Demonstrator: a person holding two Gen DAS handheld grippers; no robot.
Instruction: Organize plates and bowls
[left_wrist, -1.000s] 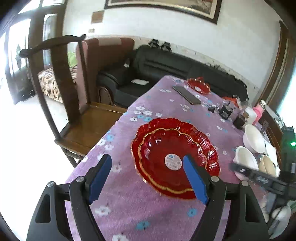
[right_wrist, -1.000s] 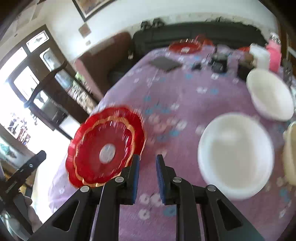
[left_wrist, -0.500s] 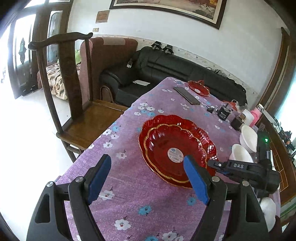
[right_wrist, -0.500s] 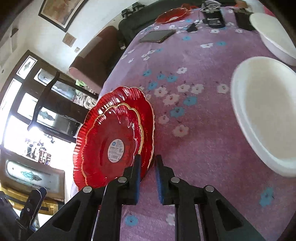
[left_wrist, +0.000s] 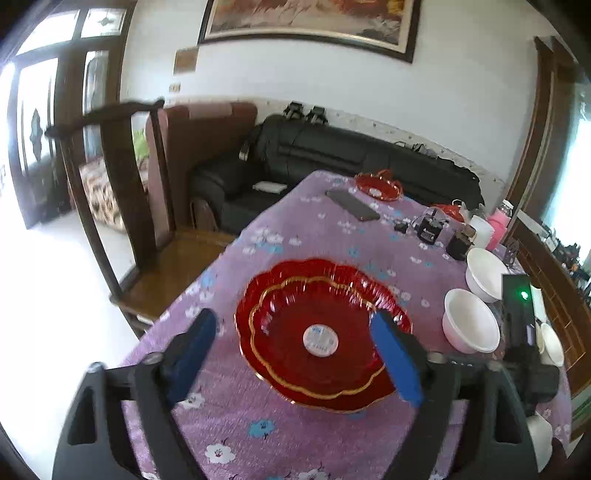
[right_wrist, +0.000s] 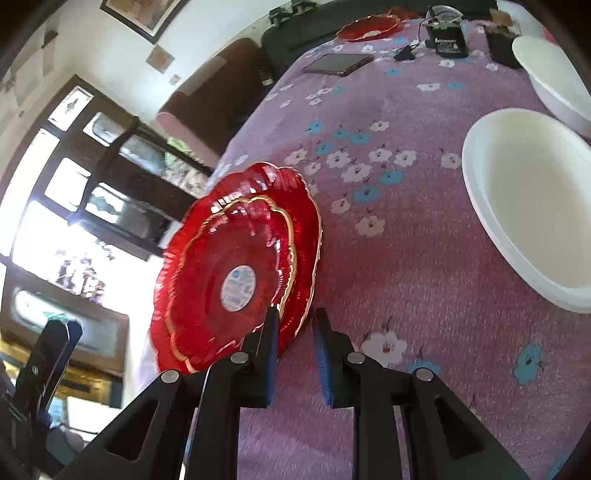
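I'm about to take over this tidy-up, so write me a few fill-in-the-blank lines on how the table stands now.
1. The small red plate sits inside a larger plate of the colour ____.
2. The sticker at the small plate's centre is ____ in shape.
3. The tablecloth is purple with a pattern of ____.
4. The two nearest bowls are ____ in colour.

Missing words: red; round; flowers; white
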